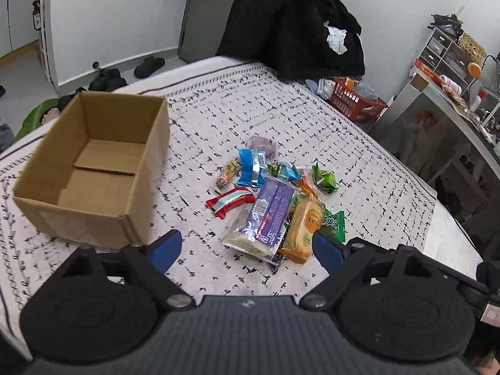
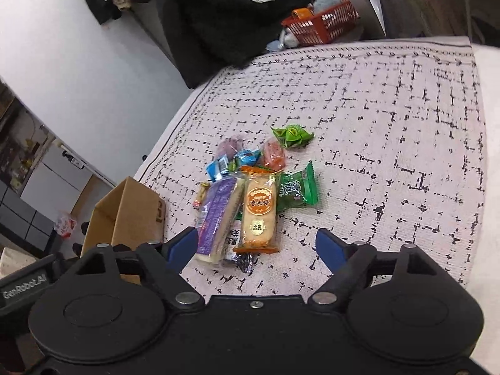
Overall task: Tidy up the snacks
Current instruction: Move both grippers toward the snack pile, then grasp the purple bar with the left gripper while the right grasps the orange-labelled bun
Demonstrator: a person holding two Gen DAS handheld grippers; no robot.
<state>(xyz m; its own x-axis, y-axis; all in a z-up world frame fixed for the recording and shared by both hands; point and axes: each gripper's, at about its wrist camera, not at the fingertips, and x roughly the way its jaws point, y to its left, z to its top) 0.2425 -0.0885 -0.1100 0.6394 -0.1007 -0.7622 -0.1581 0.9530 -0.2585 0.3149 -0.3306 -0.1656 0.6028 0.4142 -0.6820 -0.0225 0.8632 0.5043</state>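
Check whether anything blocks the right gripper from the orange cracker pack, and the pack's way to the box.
Nothing visible does. The right gripper hangs open just short of the orange cracker pack; only the purple pack lies toward the empty cardboard box.

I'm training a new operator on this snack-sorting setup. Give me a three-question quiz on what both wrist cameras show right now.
1. True or false: the cardboard box already holds some snacks.
2. Multiple choice: which packet lies directly beside the purple packet, touching it?
A. the red-and-white packet
B. the orange biscuit packet
C. the green triangular packet
3. Fill in: the jaws of the left gripper and the right gripper are both ____ and hold nothing.

Key: 1 false, the box is empty. 2 B. 3 open.
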